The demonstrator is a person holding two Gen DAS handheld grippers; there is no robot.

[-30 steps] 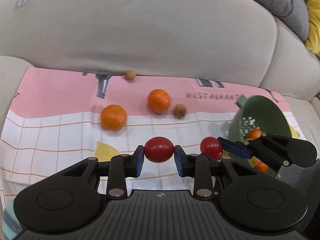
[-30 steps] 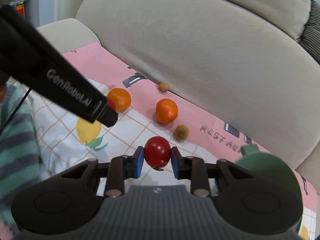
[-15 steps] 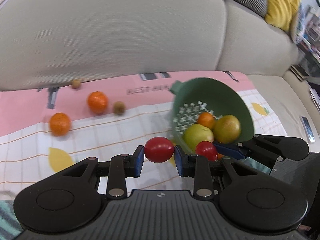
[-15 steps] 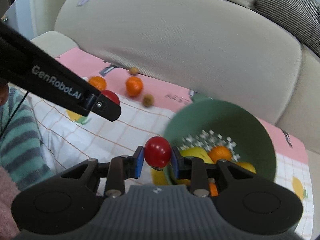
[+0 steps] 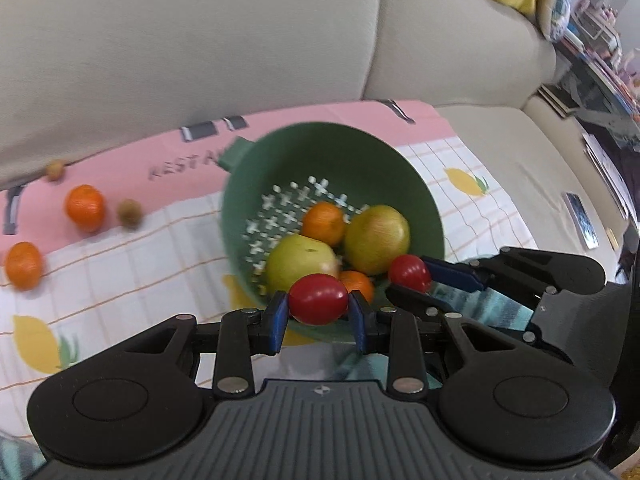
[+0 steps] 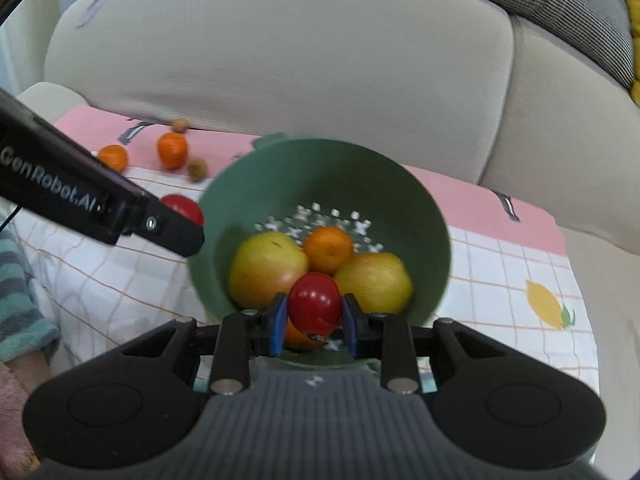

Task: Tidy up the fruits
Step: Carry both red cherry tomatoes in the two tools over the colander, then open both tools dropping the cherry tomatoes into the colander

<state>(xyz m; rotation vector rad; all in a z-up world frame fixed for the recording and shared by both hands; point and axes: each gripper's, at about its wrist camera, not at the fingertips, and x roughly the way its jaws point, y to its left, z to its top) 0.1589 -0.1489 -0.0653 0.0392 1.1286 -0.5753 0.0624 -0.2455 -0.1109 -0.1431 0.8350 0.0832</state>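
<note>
My left gripper [image 5: 318, 316] is shut on a red tomato [image 5: 318, 299], held at the near rim of a green colander [image 5: 280, 148]. My right gripper [image 6: 314, 322] is shut on a second red tomato [image 6: 315, 303], above the colander [image 6: 400, 184]. Inside the bowl lie two yellow-green apples [image 6: 267, 267] and tangerines [image 6: 329, 249]. In the left wrist view the right gripper [image 5: 416, 280] with its tomato [image 5: 409, 272] hovers at the colander's right edge. In the right wrist view the left gripper's finger [image 6: 168, 228] and its tomato [image 6: 182, 208] sit left of the bowl.
Two tangerines [image 5: 85, 211] [image 5: 23, 265] and two small brown fruits [image 5: 129, 212] [image 5: 55, 169] lie on the pink and checked cloth [image 5: 120, 272] at left. The beige sofa back [image 5: 200, 40] rises behind. A striped sleeve [image 6: 16, 280] is at far left.
Both grippers have swept to the right over the cloth with their tomatoes, from beside the loose tangerines to the colander, which now fills the middle of both views.
</note>
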